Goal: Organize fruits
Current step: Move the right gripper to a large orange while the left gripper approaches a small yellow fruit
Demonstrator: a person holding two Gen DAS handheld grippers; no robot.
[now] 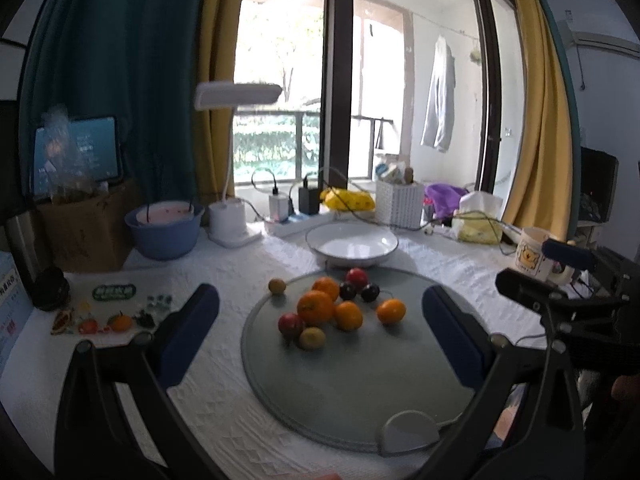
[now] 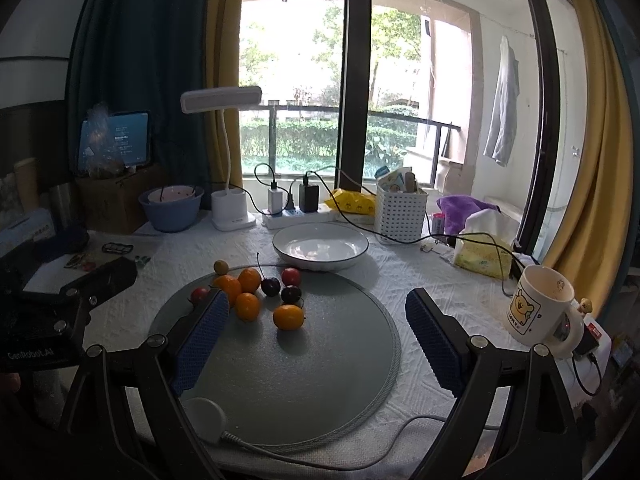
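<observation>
Nearest the lens, the left gripper (image 1: 320, 328) spreads its two blue, rubbery-padded fingers (image 1: 188, 332) wide apart, gripping nothing, above a round frosted-glass turntable (image 1: 352, 396) with a grainy surface. The right gripper (image 2: 316, 336) is likewise parted and empty; its waffle-textured blue pads (image 2: 202, 340) frame the same disc. On the far half of the glass sits a loose cluster of small fruits: glossy orange citrus (image 1: 315, 307), dark purple cherries (image 1: 347, 290) with thin stems, red cherry-like fruits (image 1: 357, 277) and a dull yellow-green one (image 1: 312, 338). Another yellow-green fruit (image 1: 276, 285) lies at the disc's rim. Just behind the turntable rests a shallow white ceramic plate with a dark rim (image 1: 352, 245), empty, on the white quilted tablecloth (image 1: 224, 272). A white cartoon-printed mug (image 2: 540, 308) stands well to the right.
</observation>
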